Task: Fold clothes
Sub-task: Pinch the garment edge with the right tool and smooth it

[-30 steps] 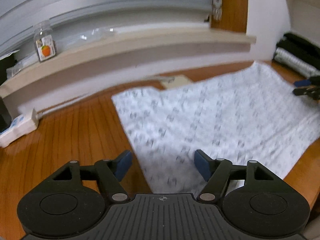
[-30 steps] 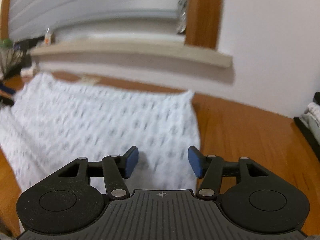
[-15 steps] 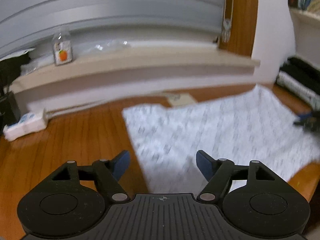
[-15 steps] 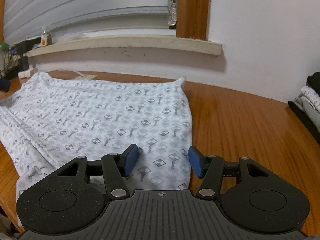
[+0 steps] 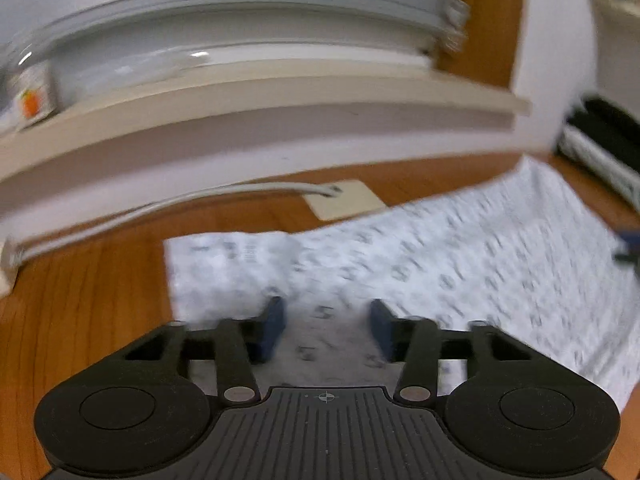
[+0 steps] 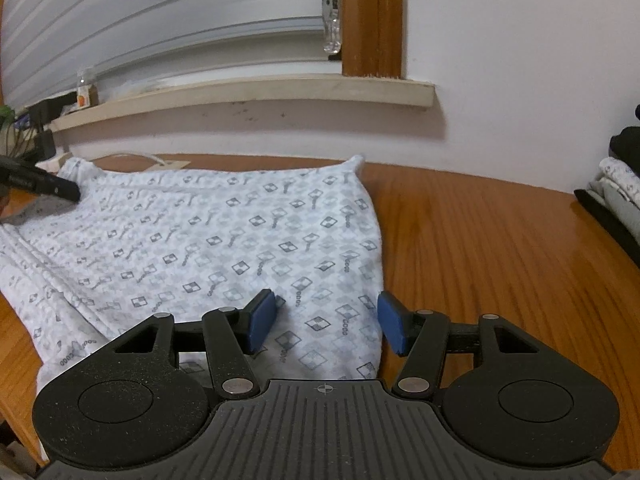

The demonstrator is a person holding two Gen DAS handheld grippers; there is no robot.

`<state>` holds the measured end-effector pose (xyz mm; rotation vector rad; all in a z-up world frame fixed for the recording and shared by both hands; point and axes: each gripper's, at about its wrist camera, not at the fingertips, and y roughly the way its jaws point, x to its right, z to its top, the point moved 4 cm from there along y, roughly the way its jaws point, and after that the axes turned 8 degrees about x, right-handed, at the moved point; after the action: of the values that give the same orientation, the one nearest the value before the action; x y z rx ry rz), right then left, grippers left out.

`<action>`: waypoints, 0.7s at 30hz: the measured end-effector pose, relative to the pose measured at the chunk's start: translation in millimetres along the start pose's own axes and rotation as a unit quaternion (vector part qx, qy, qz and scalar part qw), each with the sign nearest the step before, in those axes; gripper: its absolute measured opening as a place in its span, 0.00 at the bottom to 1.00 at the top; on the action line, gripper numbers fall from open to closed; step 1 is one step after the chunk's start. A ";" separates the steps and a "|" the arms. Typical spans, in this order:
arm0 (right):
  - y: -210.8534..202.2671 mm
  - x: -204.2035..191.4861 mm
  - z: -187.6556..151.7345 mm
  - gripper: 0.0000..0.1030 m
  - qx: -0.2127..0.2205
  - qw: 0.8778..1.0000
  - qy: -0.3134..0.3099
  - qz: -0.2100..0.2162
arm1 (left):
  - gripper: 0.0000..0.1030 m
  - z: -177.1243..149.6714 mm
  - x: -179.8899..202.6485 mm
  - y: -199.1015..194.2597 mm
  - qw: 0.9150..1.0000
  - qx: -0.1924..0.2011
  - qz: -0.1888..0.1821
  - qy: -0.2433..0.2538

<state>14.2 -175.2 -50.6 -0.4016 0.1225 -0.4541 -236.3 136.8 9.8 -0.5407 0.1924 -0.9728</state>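
A white garment (image 6: 208, 248) with a small grey diamond print lies spread flat on a brown wooden table (image 6: 500, 248), its far edge near the wall below a window ledge (image 6: 248, 98) and its near edge at the table's front edge. The left gripper (image 5: 326, 326) hangs over the garment's left end, blue pads part open with cloth beneath the gap but not pinched; its jaws have just been closing. The right gripper (image 6: 326, 322) hangs over the garment's right end, one pad above the cloth and the other just past its right hem, jaws part open and holding nothing. The step appears to be taking both ends for a fold. To do it well, each gripper should probably come down until a pad slides under the hem, pinch all layers near a corner, and lift both sides evenly. Compared with a second ago, the left view is nearer the garment's far left corner and its pads stand closer together; the right view is now sharp, not blurred.
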 end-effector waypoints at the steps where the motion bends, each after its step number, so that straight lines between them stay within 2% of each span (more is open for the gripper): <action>1: -0.1 -0.3 0.0 0.55 0.001 1.000 -0.001 -0.001 | 0.42 2.0 -2.3 -0.1 1.000 0.002 0.000 -0.004; 4: -0.6 -0.7 0.0 0.55 0.002 1.000 -0.003 -0.001 | 0.43 6.5 -0.4 5.3 1.000 0.011 0.013 0.002; 6: -0.9 -0.4 0.2 0.55 0.002 1.000 -0.002 0.000 | 0.48 10.1 6.1 12.5 0.999 0.012 0.024 0.018; 8: -0.7 0.0 0.5 0.55 0.002 1.000 -0.002 0.000 | 0.60 12.2 13.3 18.7 0.999 0.008 0.028 0.028; 11: -1.1 -0.7 0.7 0.55 0.004 1.000 -0.003 -0.001 | 0.63 19.6 29.6 15.7 0.999 0.020 0.030 0.031; 14: -1.3 -1.4 1.3 0.55 0.005 1.000 -0.006 -0.002 | 0.76 32.7 56.0 14.6 0.998 0.049 -0.005 0.043; 18: -2.9 1.5 2.0 0.55 0.008 1.000 0.007 0.001 | 0.77 42.2 89.1 32.6 0.996 0.060 -0.046 0.054; 21: -10.5 7.5 3.2 0.55 0.033 0.999 0.026 -0.018 | 0.78 38.2 104.8 55.4 0.995 0.047 -0.069 0.051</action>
<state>17.3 -186.1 -43.7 -0.3267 0.1502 -0.5023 -122.4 88.2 22.3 -0.4213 0.2016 -1.1391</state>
